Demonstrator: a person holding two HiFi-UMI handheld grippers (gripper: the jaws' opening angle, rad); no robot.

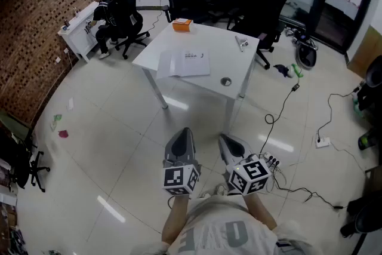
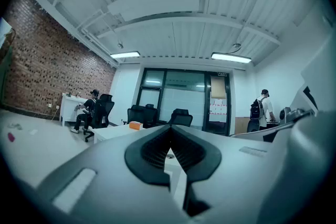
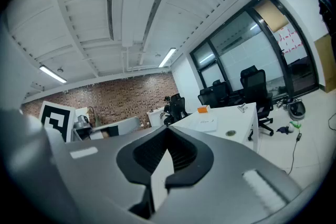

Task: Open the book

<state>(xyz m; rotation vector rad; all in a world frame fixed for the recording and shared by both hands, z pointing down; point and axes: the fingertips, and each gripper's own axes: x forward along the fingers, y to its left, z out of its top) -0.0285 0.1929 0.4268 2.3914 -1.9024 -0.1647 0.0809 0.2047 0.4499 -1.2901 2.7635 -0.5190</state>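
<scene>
The grey left gripper [image 1: 182,133] and the grey right gripper [image 1: 225,140] are held level above the glossy tiled floor [image 1: 119,128], well apart from the white square table [image 1: 215,39]. Each has its jaws pressed together on nothing. The thin white book [image 1: 190,63] lies flat on the table's near half, and its cover print is too small to read. In the left gripper view the jaws hide most of the table, so the book cannot be made out there.
</scene>
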